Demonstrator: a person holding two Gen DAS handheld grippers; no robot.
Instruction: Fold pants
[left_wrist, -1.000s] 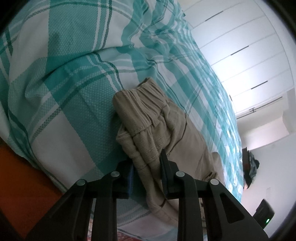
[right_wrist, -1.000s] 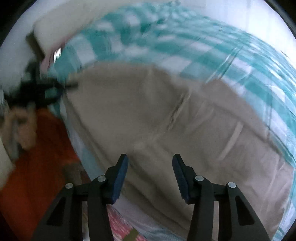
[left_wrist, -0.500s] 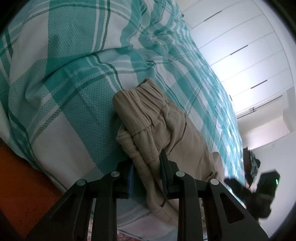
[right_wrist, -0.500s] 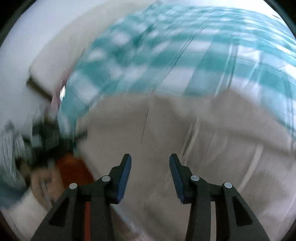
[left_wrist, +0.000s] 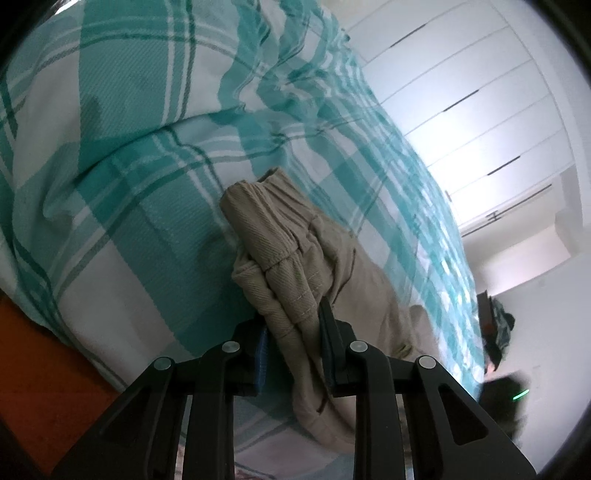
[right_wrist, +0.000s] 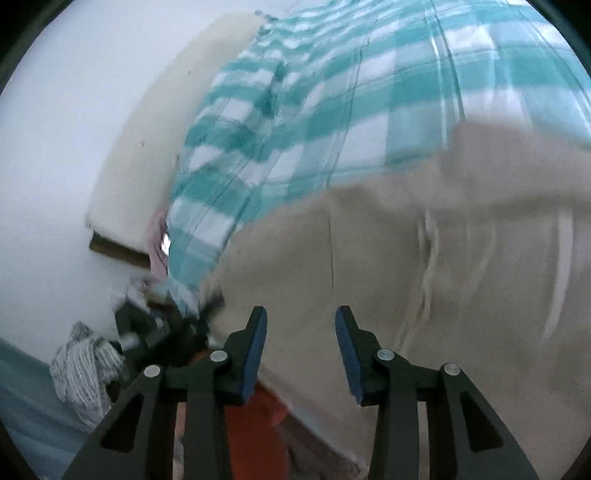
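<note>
1. Gathering step, I'd say: the left tongs (left_wrist: 291, 343) are pinching a bunched edge near the waistband of the khaki pants (left_wrist: 295, 251), which lie on the bed's teal plaid cover (left_wrist: 122, 206) near its edge.
2. The right tongs (right_wrist: 301, 332) hang spread above the flat pant cloth (right_wrist: 406, 277), nothing between the pads, jaws narrowing a touch.
3. Next move likely calls for the right tongs to reach an edge of the cloth and bite it.
4. Both tools slant downward toward the bed.
</note>
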